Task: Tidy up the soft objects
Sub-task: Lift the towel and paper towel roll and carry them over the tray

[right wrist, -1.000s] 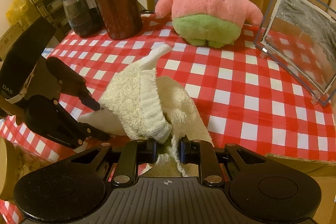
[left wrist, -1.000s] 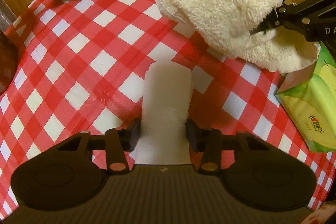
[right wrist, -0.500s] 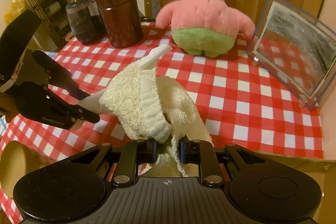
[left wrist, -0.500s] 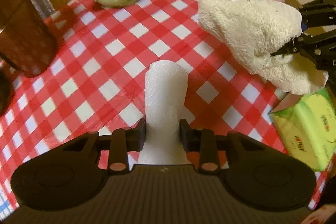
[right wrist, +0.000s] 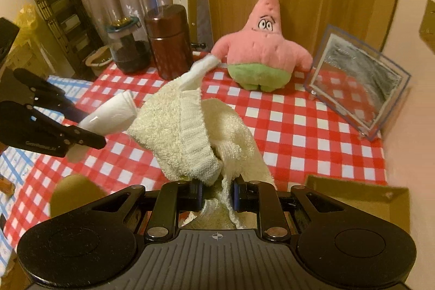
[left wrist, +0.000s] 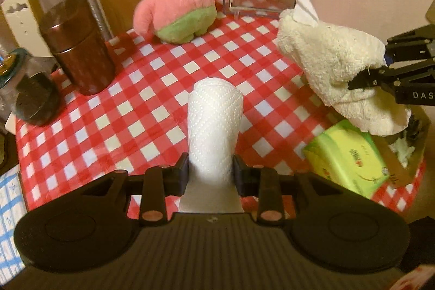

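Left gripper (left wrist: 210,174) clamps one paper roll (left wrist: 214,124), held above the checked table (left wrist: 163,99). Right gripper (right wrist: 216,190) pinches one cream towel (right wrist: 187,135) by a bunched edge, also in the air. Both look light and squashy; the towel will droop, so a fold is probably the best hold. One pink plush (left wrist: 178,4) sits at the back; one tissue pack (left wrist: 348,156) lies under the towel.

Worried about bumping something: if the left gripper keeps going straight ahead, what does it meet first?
Probably the checkered tablecloth, since the left gripper, shut on the paper towel roll, points slightly down; farther along sits the pink plush. Depth is unclear.
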`<state>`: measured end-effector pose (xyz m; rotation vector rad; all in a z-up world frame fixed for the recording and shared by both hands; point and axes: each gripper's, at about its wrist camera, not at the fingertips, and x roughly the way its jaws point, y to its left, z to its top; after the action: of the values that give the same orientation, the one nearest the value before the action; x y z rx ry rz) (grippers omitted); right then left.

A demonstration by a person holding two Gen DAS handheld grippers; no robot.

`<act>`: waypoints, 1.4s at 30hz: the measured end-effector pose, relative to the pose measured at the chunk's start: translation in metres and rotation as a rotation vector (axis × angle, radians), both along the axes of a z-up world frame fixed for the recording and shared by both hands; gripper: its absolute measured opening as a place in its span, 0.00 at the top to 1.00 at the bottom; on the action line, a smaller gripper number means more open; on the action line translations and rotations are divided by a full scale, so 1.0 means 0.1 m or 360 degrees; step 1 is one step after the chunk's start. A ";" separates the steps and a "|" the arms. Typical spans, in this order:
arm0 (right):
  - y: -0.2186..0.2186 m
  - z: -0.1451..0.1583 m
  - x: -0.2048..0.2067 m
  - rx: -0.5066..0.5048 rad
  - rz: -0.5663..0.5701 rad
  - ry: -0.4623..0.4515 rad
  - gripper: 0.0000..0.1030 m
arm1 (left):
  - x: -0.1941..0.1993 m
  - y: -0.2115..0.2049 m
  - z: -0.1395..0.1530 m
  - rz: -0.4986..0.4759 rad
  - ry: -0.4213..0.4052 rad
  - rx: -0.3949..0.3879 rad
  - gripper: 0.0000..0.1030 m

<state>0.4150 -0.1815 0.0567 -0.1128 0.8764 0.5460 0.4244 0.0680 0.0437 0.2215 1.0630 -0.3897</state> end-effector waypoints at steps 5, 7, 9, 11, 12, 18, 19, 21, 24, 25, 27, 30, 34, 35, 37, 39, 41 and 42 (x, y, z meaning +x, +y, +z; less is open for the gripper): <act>-0.07 0.15 -0.34 0.0012 -0.0017 -0.0007 0.81 | -0.39 0.02 0.24 0.0072 -0.0058 -0.0038 0.71; -0.11 0.19 -0.47 0.0016 -0.0025 -0.0010 0.81 | -0.55 0.03 0.32 0.0090 -0.0083 -0.0052 0.71; -0.14 0.23 -0.60 0.0030 -0.0035 -0.0005 0.81 | -0.70 0.02 0.39 0.0096 -0.0112 -0.0059 0.71; -0.18 0.26 -0.72 0.0051 -0.0049 -0.0003 0.81 | -0.87 0.03 0.48 0.0114 -0.0155 -0.0061 0.71; -0.20 0.27 -0.79 0.0063 -0.0058 -0.0003 0.81 | -0.93 0.03 0.51 0.0118 -0.0169 -0.0069 0.71; -0.30 0.35 -1.14 0.0145 -0.0108 0.0003 0.81 | -1.36 0.01 0.69 0.0170 -0.0256 -0.0127 0.71; -0.32 0.35 -1.21 0.0160 -0.0117 0.0002 0.81 | -1.42 0.00 0.72 0.0179 -0.0270 -0.0143 0.71; -0.35 0.35 -1.32 0.0177 -0.0142 0.0000 0.81 | -1.57 -0.01 0.75 0.0213 -0.0305 -0.0185 0.71; -0.42 0.34 -1.50 0.0201 -0.0185 -0.0011 0.81 | -1.77 -0.08 0.74 0.0240 -0.0335 -0.0216 0.71; -0.45 0.34 -1.55 0.0216 -0.0206 -0.0013 0.81 | -1.82 -0.10 0.73 0.0255 -0.0340 -0.0228 0.71; -0.51 0.33 -1.67 0.0231 -0.0240 -0.0028 0.81 | -1.93 -0.12 0.71 0.0288 -0.0352 -0.0262 0.71; -0.60 0.29 -1.83 0.0264 -0.0300 -0.0028 0.81 | -2.08 -0.17 0.68 0.0346 -0.0367 -0.0312 0.71; -0.73 0.20 -2.01 0.0266 -0.0359 -0.0027 0.81 | -2.25 -0.23 0.62 0.0423 -0.0381 -0.0375 0.71; -0.77 0.18 -2.05 0.0267 -0.0376 -0.0026 0.81 | -2.29 -0.24 0.61 0.0438 -0.0383 -0.0380 0.71; -0.86 0.14 -2.14 0.0265 -0.0419 -0.0034 0.81 | -2.36 -0.29 0.57 0.0466 -0.0388 -0.0391 0.71; -0.97 0.10 -2.23 0.0292 -0.0476 -0.0030 0.81 | -2.41 -0.34 0.54 0.0481 -0.0398 -0.0386 0.71; -1.11 0.05 -2.32 0.0323 -0.0548 -0.0027 0.81 | -2.47 -0.39 0.51 0.0493 -0.0403 -0.0395 0.71; -1.17 0.03 -2.36 0.0330 -0.0576 -0.0025 0.81 | -2.51 -0.42 0.49 0.0492 -0.0398 -0.0410 0.71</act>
<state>0.1790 -0.2984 0.0600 0.2270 0.7968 0.2931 0.1738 0.0258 0.0928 -0.1218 0.7755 -0.2091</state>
